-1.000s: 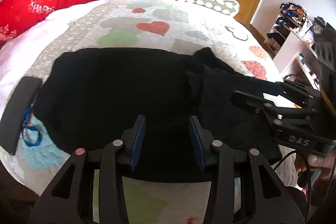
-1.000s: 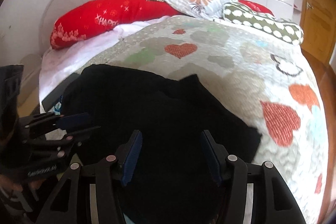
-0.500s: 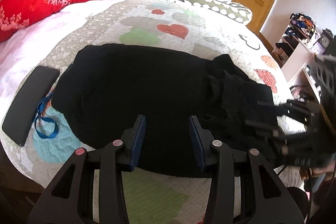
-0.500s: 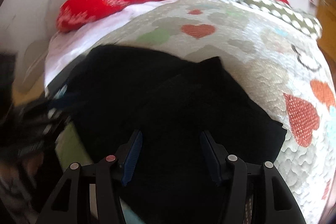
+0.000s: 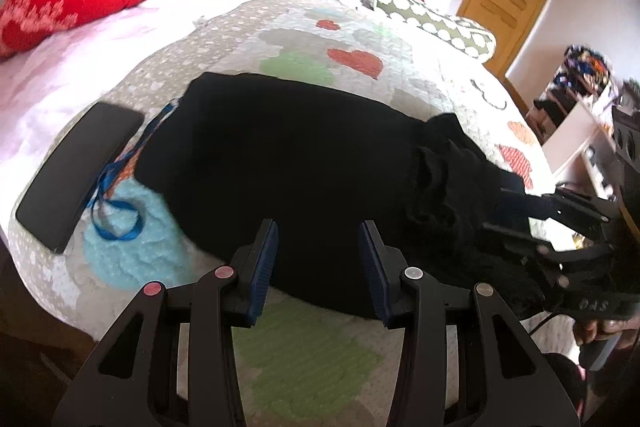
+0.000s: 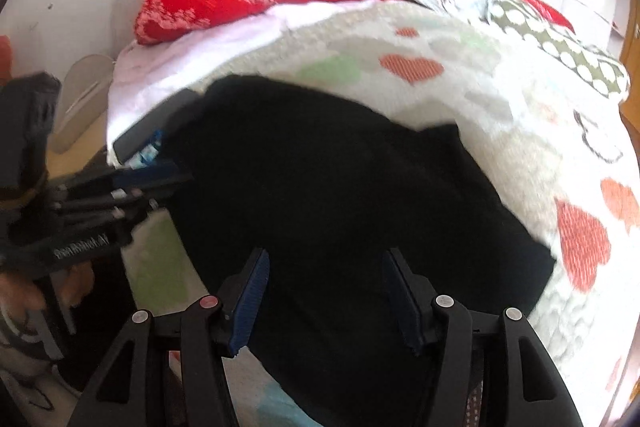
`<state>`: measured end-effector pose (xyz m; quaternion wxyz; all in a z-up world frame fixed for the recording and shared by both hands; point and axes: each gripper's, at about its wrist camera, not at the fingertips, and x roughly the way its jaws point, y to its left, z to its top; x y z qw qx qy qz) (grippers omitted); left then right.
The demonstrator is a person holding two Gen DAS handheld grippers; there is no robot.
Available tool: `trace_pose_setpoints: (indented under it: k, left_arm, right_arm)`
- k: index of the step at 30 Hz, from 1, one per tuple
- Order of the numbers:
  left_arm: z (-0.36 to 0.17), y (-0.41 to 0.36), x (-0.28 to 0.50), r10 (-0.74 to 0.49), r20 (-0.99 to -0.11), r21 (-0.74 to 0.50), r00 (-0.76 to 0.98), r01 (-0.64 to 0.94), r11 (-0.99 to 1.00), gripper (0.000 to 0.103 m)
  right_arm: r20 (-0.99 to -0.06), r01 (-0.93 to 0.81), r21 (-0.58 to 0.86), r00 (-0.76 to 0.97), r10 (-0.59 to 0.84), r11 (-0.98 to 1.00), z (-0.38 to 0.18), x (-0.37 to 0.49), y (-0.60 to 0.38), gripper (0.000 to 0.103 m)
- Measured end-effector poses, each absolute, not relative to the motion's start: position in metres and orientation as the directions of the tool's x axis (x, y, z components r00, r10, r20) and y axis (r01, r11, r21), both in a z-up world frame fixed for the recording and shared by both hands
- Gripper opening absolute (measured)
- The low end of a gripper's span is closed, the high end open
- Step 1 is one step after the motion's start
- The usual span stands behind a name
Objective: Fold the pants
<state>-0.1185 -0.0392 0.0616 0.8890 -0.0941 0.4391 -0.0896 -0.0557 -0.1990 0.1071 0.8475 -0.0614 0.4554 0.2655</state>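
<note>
The bed (image 5: 304, 39) holds black pants (image 5: 304, 163), with a phone (image 5: 76, 179) at the left. Both tongs, left (image 5: 318, 259) and right (image 6: 324, 291), hang released above the pants, grasping nothing.

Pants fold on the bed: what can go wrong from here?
1. The blue lanyard and phone lie against the pants edge; a grab there could drag them along.
2. The bunched end by the right gripper may fold in lumpy.
3. Black fabric hides edges from the left gripper.

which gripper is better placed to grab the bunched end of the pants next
Right, probably. The right gripper hovers open right at the rumpled end of the black pants, while the left gripper hangs open over their flat middle.
</note>
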Motion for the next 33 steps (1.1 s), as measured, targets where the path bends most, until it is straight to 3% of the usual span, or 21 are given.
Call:
trace_pose_setpoints:
  k: [5, 7, 11, 20, 25, 27, 28, 29, 30, 31, 33]
  left_arm:
    - [0.062, 0.005, -0.131, -0.305, -0.73, -0.384, 0.611, 0.002, 0.923, 0.046]
    - [0.06, 0.021, -0.135, -0.304, -0.719, -0.419, 0.625, -0.041, 0.907, 0.063]
    - [0.051, 0.041, -0.134, -0.324, -0.699, -0.488, 0.637, -0.094, 0.868, 0.063]
    - [0.028, 0.032, -0.099, -0.333, -0.721, -0.49, 0.608, -0.108, 0.865, 0.063]
    - [0.024, 0.032, -0.084, -0.356, -0.695, -0.523, 0.625, -0.099, 0.846, 0.077]
    - [0.024, 0.031, -0.08, -0.355, -0.686, -0.525, 0.636, -0.094, 0.846, 0.078]
    - [0.024, 0.03, -0.078, -0.354, -0.68, -0.523, 0.642, -0.086, 0.848, 0.077]
    - [0.025, 0.029, -0.078, -0.352, -0.673, -0.522, 0.65, -0.08, 0.849, 0.072]
    - [0.026, 0.028, -0.078, -0.352, -0.666, -0.522, 0.658, -0.074, 0.85, 0.047]
    - [0.028, 0.026, -0.078, -0.35, -0.667, -0.516, 0.658, -0.069, 0.854, 0.029]
    - [0.038, 0.023, -0.082, -0.342, -0.648, -0.498, 0.681, -0.038, 0.866, 0.023]
  right_arm:
    - [-0.791, -0.55, 0.103, 0.46, 0.404, 0.829, 0.125, -0.038, -0.166, 0.057]
    - [-0.769, -0.56, 0.115, 0.472, 0.43, 0.821, 0.131, -0.029, -0.153, 0.057]
    - [-0.763, -0.593, 0.146, 0.443, 0.472, 0.792, 0.131, -0.003, -0.116, 0.059]
    - [-0.794, -0.617, 0.158, 0.384, 0.471, 0.771, 0.105, 0.062, -0.069, 0.061]
    - [-0.818, -0.639, 0.193, 0.314, 0.482, 0.745, 0.078, 0.09, -0.053, 0.061]
    - [-0.806, -0.641, 0.227, 0.299, 0.511, 0.733, 0.07, 0.092, -0.053, 0.055]
    - [-0.798, -0.643, 0.249, 0.288, 0.53, 0.724, 0.068, 0.092, -0.054, 0.046]
    - [-0.783, -0.644, 0.272, 0.284, 0.553, 0.715, 0.07, 0.09, -0.058, 0.04]
    - [-0.773, -0.644, 0.277, 0.292, 0.564, 0.713, 0.073, 0.088, -0.061, 0.038]
    - [-0.764, -0.642, 0.283, 0.298, 0.572, 0.712, 0.076, 0.087, -0.064, 0.037]
    - [-0.752, -0.619, 0.29, 0.325, 0.574, 0.73, 0.085, 0.086, -0.073, 0.037]
